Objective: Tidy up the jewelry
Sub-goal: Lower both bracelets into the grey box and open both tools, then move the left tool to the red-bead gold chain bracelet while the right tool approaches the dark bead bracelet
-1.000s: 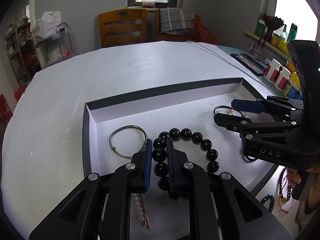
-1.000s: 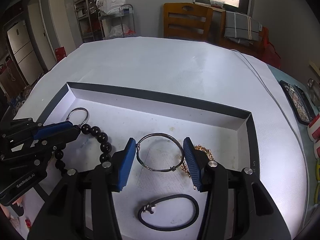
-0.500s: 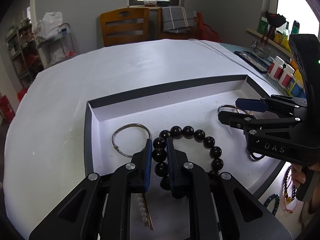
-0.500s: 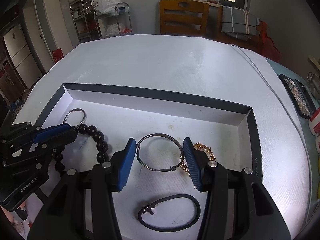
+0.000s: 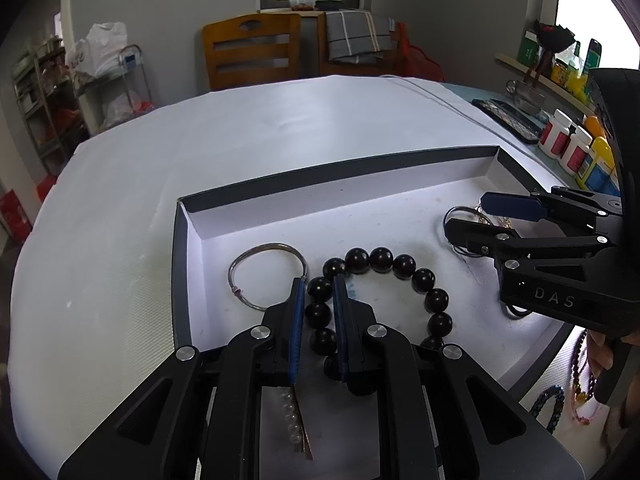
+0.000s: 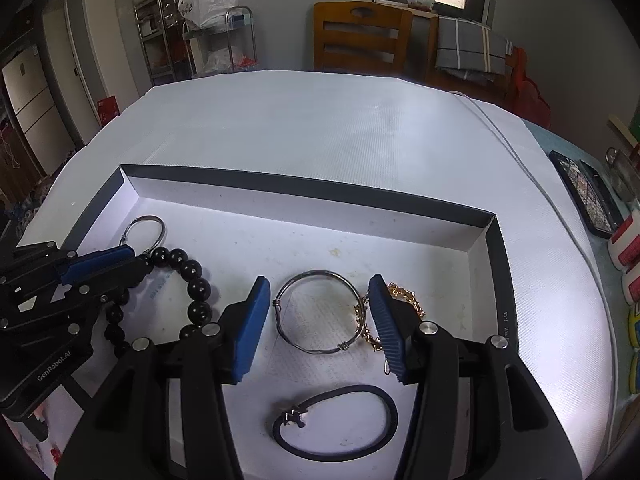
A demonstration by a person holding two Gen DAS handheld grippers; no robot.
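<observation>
1. At the far left of the tray (image 5: 182, 264) lies a silver wire bangle (image 5: 267, 276), just beside our left gripper (image 5: 318, 312) but apart from its pads.
2. Our left gripper has its blue pads drawn close around the near-left arc of the black bead bracelet (image 5: 384, 260). The beads sit between the pads, pinched or nearly so; we judge this a grip on the strand.
3. To do it well, we squeeze on one bead's middle, not on the cord between beads, and lift straight so the loop hangs free of the bangle.
4. Under the left gripper lies a pearl hair clip (image 5: 294, 420), which we should not drag.
5. Right of centre, our right gripper (image 6: 318, 320) is spread wide around a second silver bangle (image 6: 318, 312), touching nothing that we can see.
6. A gold chain (image 6: 404, 300) lies against that bangle's right side, so we close on the wire alone.
7. Nearest us lies a black cord bracelet (image 6: 340, 420).
</observation>
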